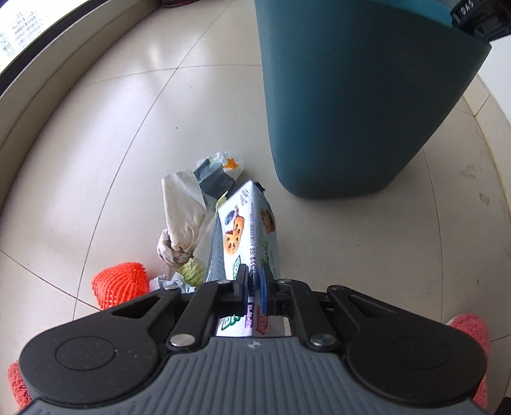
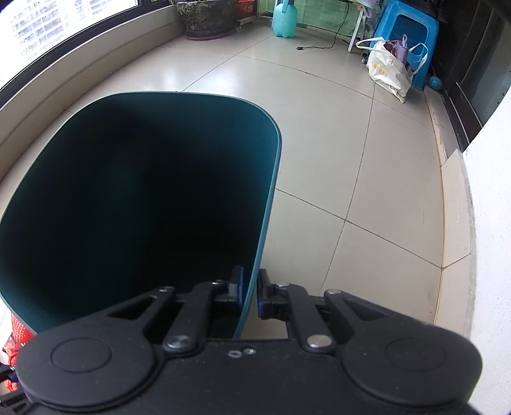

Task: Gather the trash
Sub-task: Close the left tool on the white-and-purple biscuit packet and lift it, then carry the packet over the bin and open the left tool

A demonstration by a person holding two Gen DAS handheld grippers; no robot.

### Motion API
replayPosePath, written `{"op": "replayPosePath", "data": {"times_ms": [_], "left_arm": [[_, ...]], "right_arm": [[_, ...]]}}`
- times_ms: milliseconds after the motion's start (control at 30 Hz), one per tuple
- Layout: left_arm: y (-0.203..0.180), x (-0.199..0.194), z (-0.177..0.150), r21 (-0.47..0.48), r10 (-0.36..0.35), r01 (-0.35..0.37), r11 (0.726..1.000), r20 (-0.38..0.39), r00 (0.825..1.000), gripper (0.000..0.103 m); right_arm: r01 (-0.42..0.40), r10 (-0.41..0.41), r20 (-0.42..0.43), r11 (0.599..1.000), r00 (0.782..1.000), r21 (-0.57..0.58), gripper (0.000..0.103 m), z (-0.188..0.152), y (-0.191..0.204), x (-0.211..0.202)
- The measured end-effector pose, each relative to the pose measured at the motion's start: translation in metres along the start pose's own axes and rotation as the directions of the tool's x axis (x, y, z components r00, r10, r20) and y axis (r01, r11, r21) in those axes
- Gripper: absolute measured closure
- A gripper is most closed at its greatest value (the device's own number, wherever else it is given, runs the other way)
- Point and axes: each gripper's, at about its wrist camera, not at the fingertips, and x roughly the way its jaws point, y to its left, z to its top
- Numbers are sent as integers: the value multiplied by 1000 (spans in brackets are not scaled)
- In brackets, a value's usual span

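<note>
Left wrist: left claw (image 1: 254, 281), angled steeply floorward, pinches snack box (image 1: 246, 233).

Two hand-held grippers, both angled steeply downward.
Left gripper (image 1: 254, 281): clamped on carton (image 1: 247, 230). Right gripper (image 2: 250, 287): pinched across bin wall (image 2: 262, 223), one finger inside.

snack box (image 1: 247, 236): print too small to read | black clamp (image 1: 476, 16): "das"

home balcony | tiled floor (image 2: 319, 134) | window (image 2: 48, 28) | planter (image 2: 207, 16)
</note>
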Motion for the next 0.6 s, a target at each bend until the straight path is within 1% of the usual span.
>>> {"op": "replayPosePath", "data": {"times_ms": [133, 267, 300, 500, 600], "left_arm": [[10, -20, 4, -23, -2, 3, 1000, 25, 1000, 97], [19, -31, 6, -57, 9, -8, 998, 20, 1000, 97], [21, -36, 8, -66, 10, -8, 998, 28, 1000, 97], [32, -90, 29, -101, 19, -8, 995, 107, 994, 97], [31, -124, 44, -101, 9, 8, 995, 166, 986, 97]], "right_arm": [[-30, 30, -5, 1000, 1000, -5, 93, -6, -5, -5], [-32, 32, -4, 999, 999, -14, 92, -12, -7, -8], [-34, 34, -1, 999, 999, -17, 92, -12, -7, -8], [-49, 50, 8, 997, 999, -57, 91, -18, -6, -11], [-73, 73, -4, 996, 997, -52, 91, -22, -8, -12]]}}
